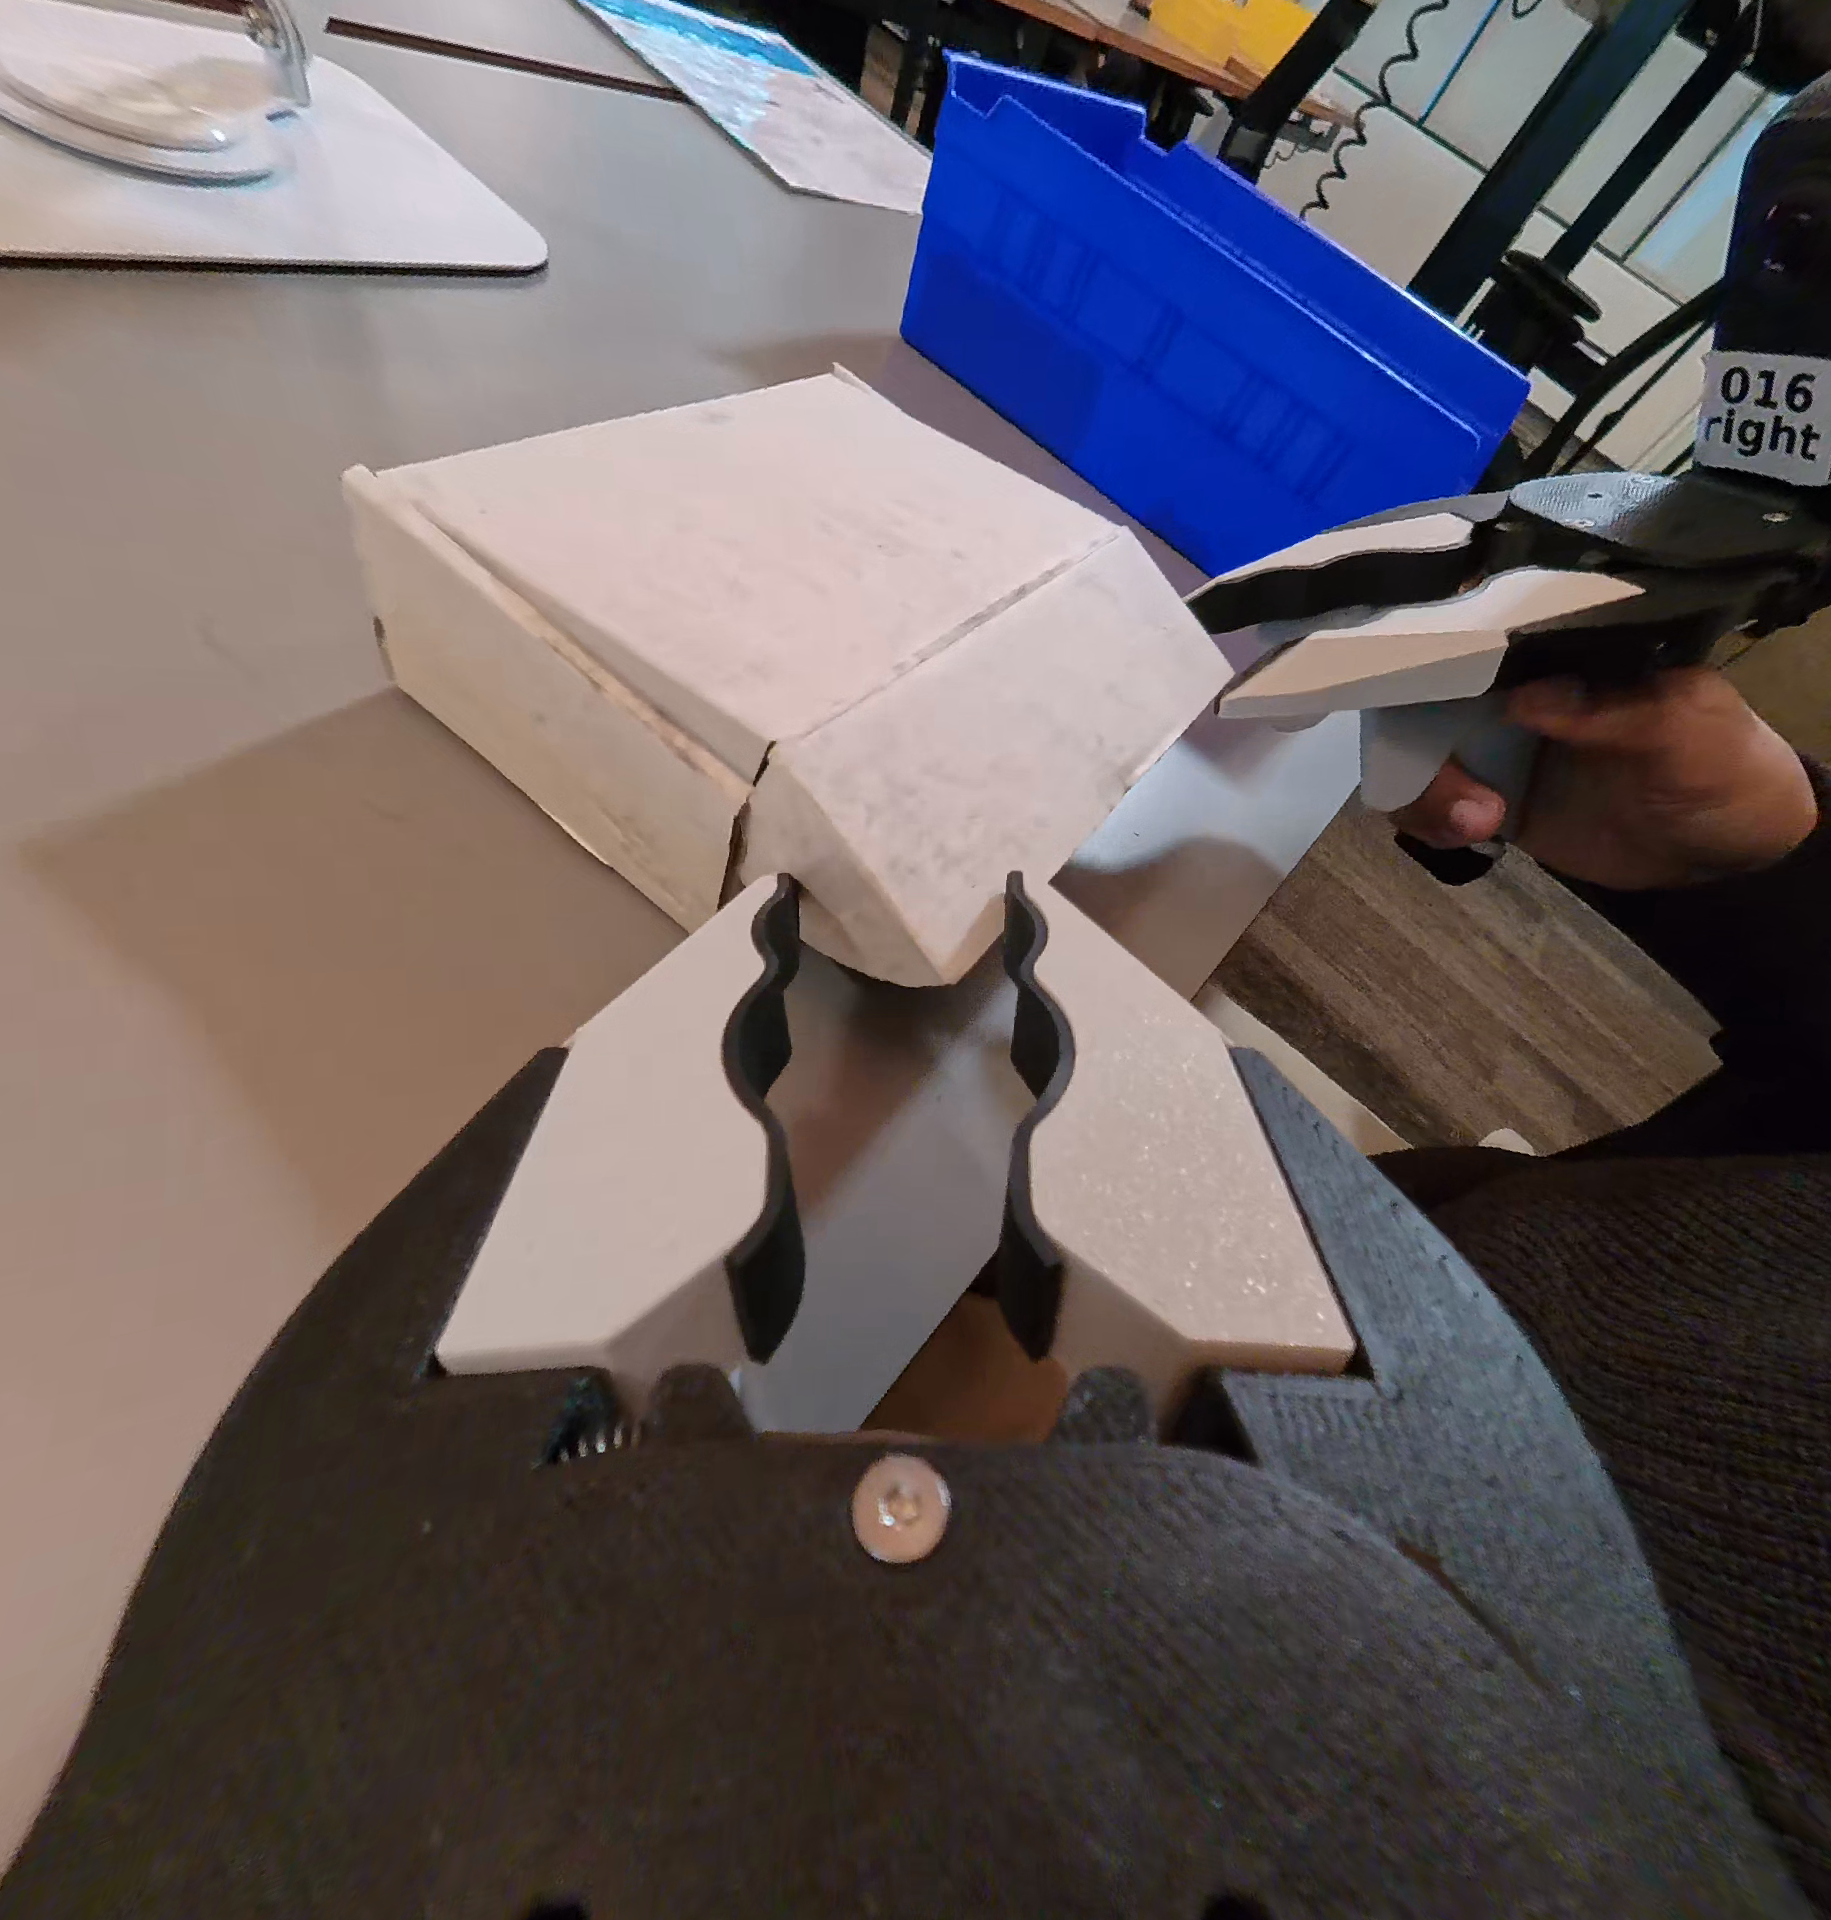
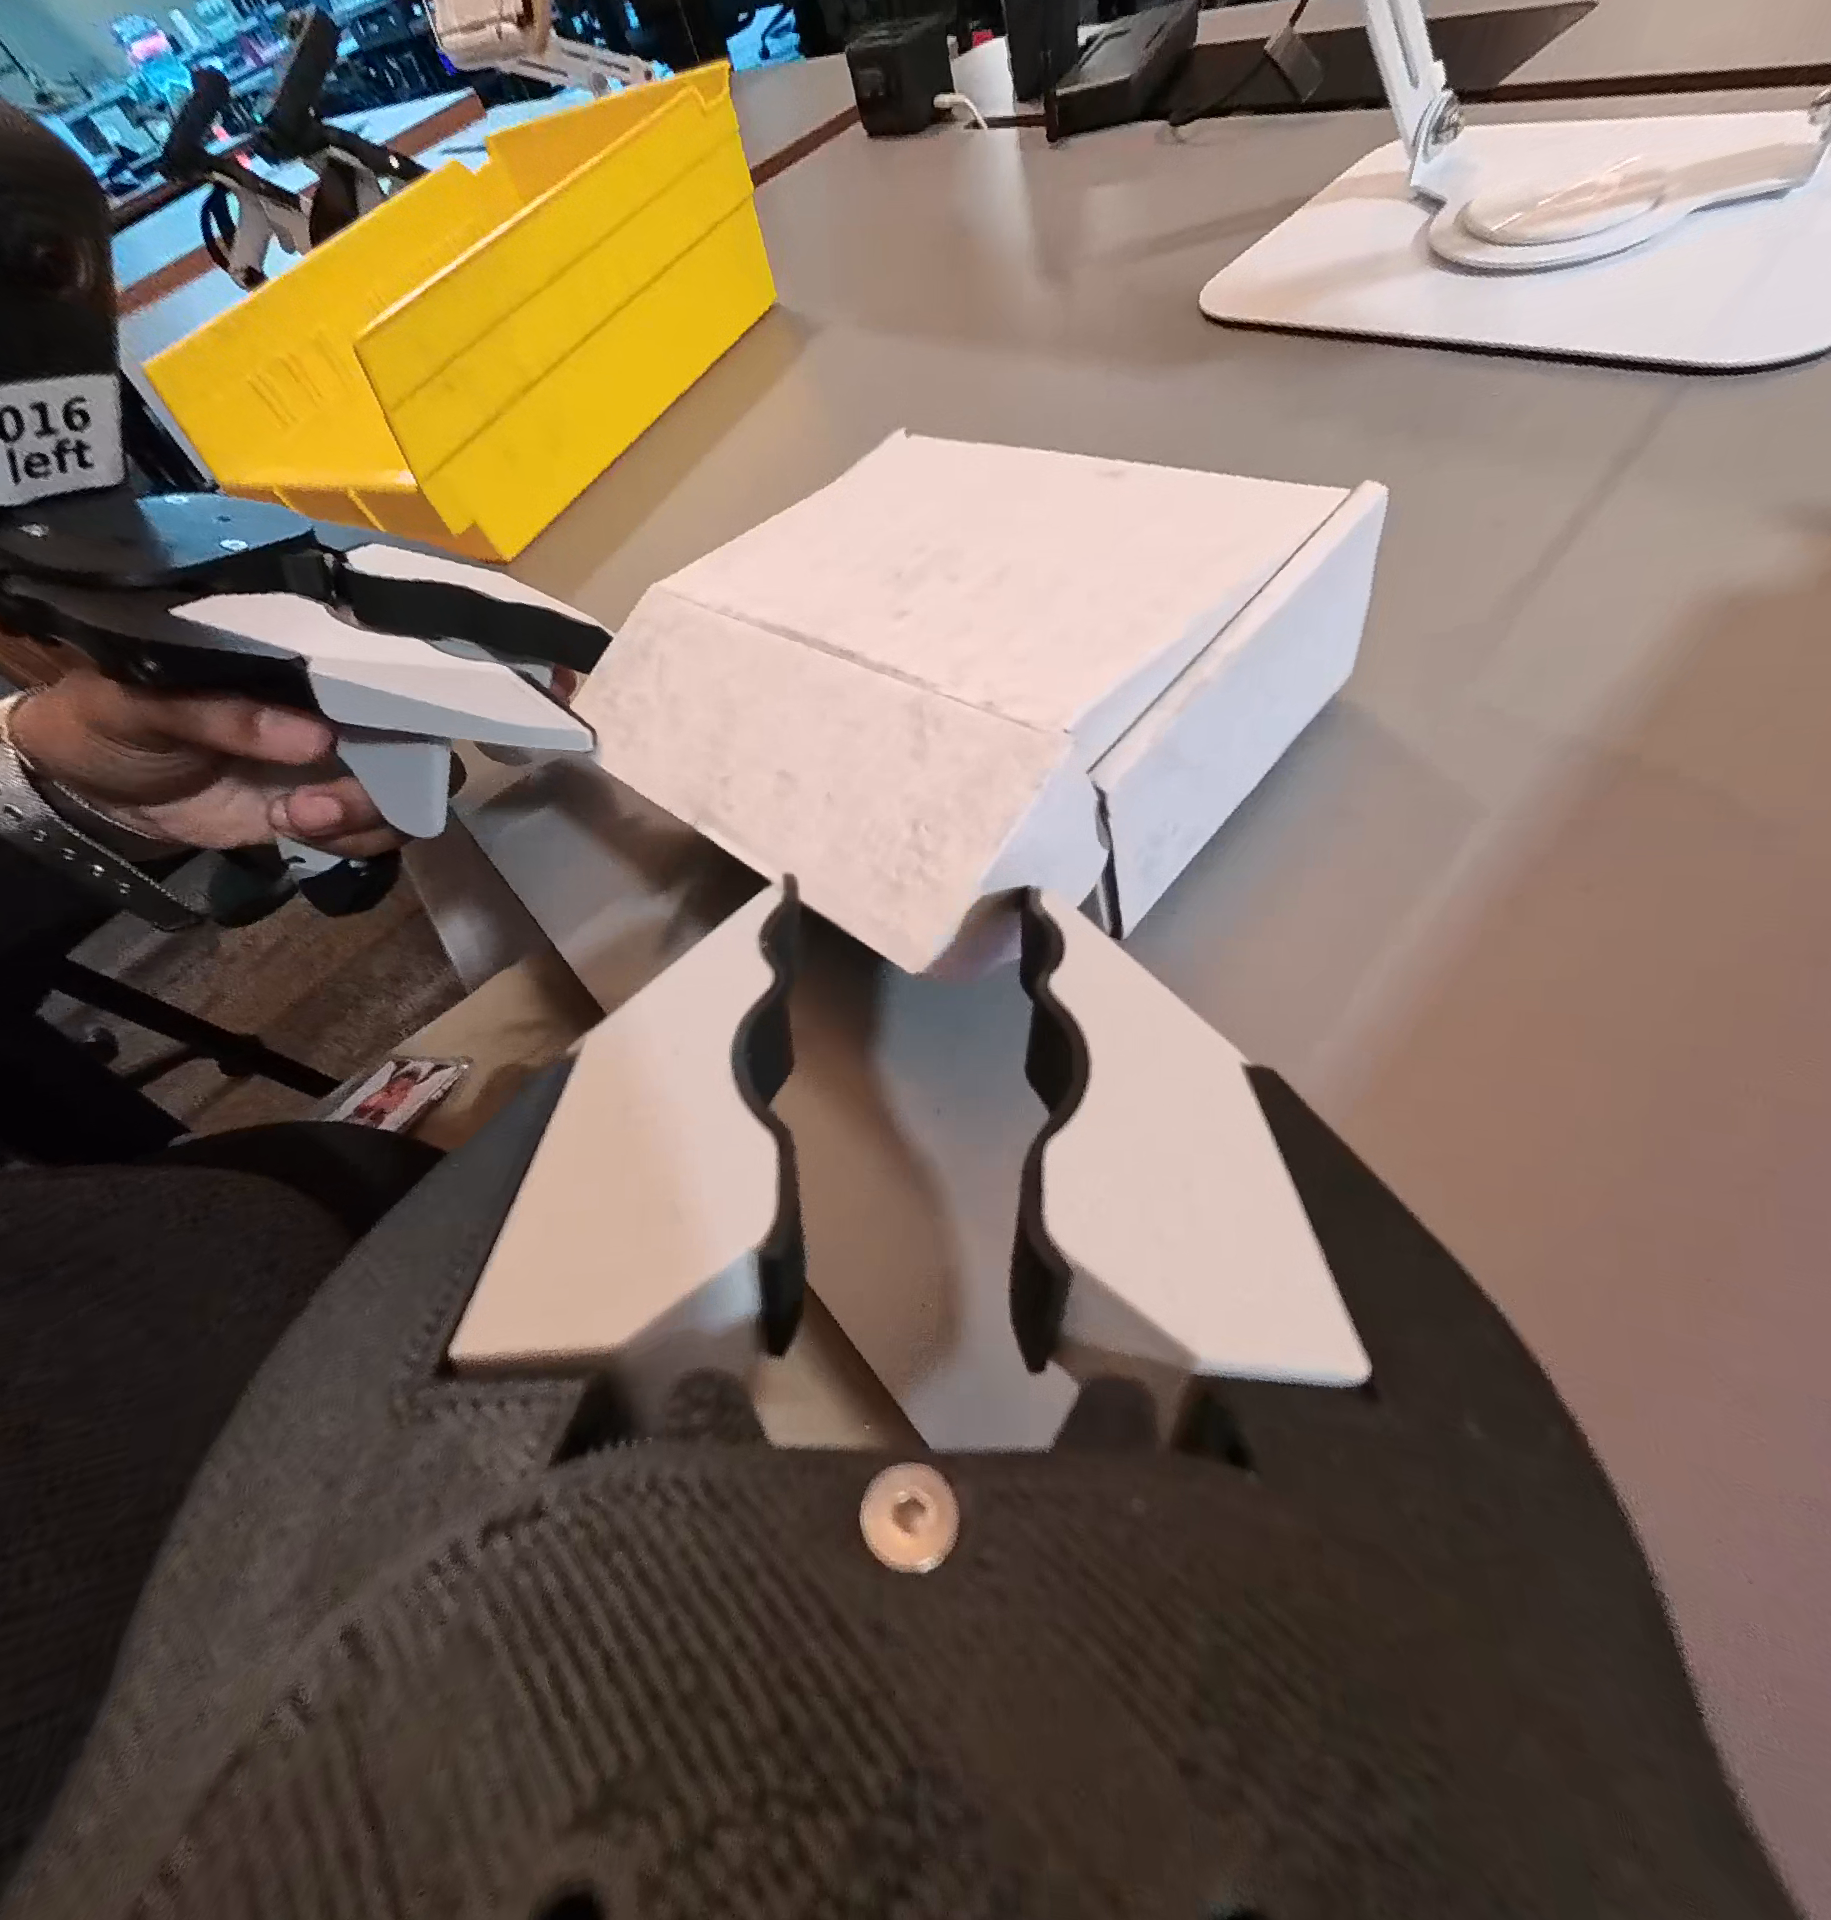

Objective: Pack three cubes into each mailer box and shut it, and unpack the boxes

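White mailer box (image 1: 745,582) front flap angled out; left hand-held gripper (image 1: 895,914), right hand-held gripper (image 2: 906,925) both parted at its corners, gripping nothing

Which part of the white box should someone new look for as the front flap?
Start at the grey table and find the white mailer box at its near edge, in front of the blue bin. The front flap is the panel sloping off the lid, past the crease, with one open gripper at each near corner.
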`<state>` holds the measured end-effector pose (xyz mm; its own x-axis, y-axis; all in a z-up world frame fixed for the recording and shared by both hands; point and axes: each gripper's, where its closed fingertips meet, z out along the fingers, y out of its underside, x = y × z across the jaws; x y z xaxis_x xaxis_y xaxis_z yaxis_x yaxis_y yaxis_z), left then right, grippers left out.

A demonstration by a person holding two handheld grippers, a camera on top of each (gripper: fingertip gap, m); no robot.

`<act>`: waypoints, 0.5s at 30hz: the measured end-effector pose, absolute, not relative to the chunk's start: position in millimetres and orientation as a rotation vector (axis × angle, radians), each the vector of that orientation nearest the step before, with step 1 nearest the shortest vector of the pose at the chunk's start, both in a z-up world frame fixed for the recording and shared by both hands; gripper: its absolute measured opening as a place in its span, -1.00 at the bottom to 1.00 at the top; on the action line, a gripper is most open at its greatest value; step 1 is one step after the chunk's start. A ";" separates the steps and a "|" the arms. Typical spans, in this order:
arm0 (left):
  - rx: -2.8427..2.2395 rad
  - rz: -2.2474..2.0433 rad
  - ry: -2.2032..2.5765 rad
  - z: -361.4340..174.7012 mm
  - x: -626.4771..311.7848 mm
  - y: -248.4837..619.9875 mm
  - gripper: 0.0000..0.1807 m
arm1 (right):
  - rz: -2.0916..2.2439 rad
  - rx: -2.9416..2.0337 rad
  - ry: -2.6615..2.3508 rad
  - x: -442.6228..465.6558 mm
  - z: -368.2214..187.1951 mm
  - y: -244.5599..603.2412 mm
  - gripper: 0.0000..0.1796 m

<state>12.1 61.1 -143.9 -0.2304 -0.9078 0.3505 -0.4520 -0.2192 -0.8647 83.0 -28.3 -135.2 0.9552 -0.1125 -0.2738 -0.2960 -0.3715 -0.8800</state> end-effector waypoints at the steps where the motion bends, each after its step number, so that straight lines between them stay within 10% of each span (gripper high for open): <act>1: -1.607 -1.450 1.619 -143.5 11.8 61.2 -0.59 | 0.207 -1.947 0.297 83.3 -134.3 -28.5 -0.56; 15: -1.562 -1.402 1.678 -148.3 9.8 58.2 -0.60 | 0.184 -1.998 0.292 82.4 -146.2 -27.3 -0.46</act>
<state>9.8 58.2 -148.3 -0.2568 -0.9182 0.3016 -0.4602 -0.1582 -0.8736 82.4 -27.3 -146.2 0.9581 -0.1232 -0.2587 -0.2865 -0.4108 -0.8655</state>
